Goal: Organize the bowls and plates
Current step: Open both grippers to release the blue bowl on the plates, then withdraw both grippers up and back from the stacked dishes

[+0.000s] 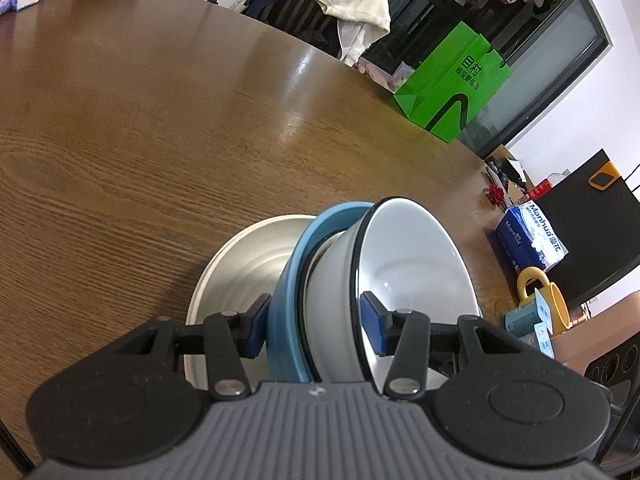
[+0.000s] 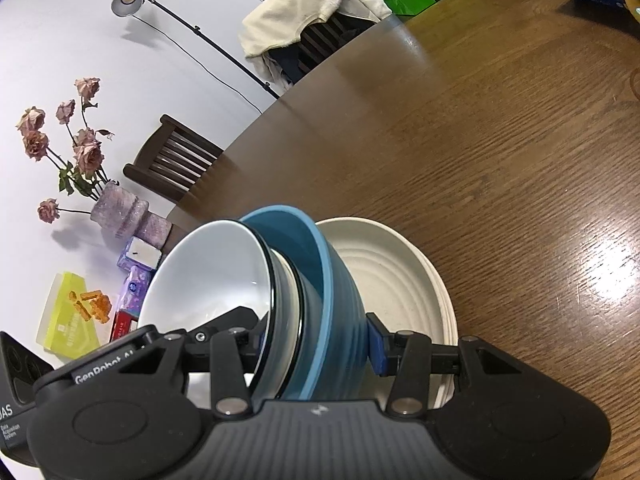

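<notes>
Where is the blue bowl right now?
In both wrist views the blue bowl sits low at centre, nested around the white bowl and clamped between both grippers' pads, over the cream plate on the wooden table.

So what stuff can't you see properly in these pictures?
- Left wrist view: the bottom of the blue bowl and white bowl is hidden behind the left claw.
- Right wrist view: the near edge of the cream plates is covered by the right claw.
- Both views: how many bowls sit nested is unclear; they overlap.
</notes>
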Demonstrator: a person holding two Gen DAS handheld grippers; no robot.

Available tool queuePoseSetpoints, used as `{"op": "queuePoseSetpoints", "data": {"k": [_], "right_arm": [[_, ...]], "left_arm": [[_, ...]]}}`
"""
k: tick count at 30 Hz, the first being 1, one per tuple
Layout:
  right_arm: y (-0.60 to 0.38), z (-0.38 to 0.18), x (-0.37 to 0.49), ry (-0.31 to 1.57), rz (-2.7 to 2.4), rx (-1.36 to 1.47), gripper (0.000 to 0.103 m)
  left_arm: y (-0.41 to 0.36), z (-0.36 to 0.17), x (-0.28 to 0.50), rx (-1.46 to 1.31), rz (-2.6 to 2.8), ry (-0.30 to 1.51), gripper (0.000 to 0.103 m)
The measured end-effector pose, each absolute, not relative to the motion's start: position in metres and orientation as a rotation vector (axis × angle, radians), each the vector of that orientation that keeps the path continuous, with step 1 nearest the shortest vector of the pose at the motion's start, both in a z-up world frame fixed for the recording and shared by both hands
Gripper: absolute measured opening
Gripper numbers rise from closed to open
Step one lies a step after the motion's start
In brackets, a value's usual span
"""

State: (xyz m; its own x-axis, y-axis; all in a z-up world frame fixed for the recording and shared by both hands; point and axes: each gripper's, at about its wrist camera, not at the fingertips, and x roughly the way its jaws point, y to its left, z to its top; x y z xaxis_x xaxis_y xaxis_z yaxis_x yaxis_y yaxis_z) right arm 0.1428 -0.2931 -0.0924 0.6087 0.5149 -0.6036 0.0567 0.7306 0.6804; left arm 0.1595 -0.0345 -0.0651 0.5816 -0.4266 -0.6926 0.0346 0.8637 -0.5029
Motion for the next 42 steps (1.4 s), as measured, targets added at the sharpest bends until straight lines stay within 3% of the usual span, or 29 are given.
{"op": "queuePoseSetpoints", "data": {"k": [11, 14, 17, 23, 26, 30, 35, 42], "right_arm": [[-0.286, -0.09, 0.147, 0.879, 0.295, 0.672, 0.044], [-0.288, -0.09, 0.146, 0.875, 0.29, 0.659, 0.046], [-0.29, -0.089, 0.144, 0.856, 0.294, 0.656, 0.047], [-0.291, -0.078, 0.133, 0.779, 0.314, 0.603, 0.069], [-0.293, -0.072, 0.125, 0.721, 0.309, 0.571, 0.081], [-0.295, -0.063, 0.107, 0.624, 0.313, 0.489, 0.085], [-0.293, -0.054, 0.075, 0.468, 0.299, 0.366, 0.103], [-0.283, -0.049, 0.022, 0.331, 0.261, 0.171, 0.103]], "left_arm": [[-0.032, -0.064, 0.156, -0.463, -0.295, 0.896, 0.052], [-0.031, -0.059, 0.15, -0.453, -0.295, 0.862, 0.068], [-0.028, -0.055, 0.146, -0.444, -0.283, 0.825, 0.073], [-0.023, -0.046, 0.133, -0.422, -0.274, 0.75, 0.089], [-0.022, -0.038, 0.119, -0.378, -0.272, 0.666, 0.102], [-0.022, -0.032, 0.096, -0.321, -0.27, 0.56, 0.103], [-0.025, -0.029, 0.067, -0.253, -0.239, 0.445, 0.103], [-0.027, -0.038, 0.015, -0.174, -0.208, 0.332, 0.103]]}}
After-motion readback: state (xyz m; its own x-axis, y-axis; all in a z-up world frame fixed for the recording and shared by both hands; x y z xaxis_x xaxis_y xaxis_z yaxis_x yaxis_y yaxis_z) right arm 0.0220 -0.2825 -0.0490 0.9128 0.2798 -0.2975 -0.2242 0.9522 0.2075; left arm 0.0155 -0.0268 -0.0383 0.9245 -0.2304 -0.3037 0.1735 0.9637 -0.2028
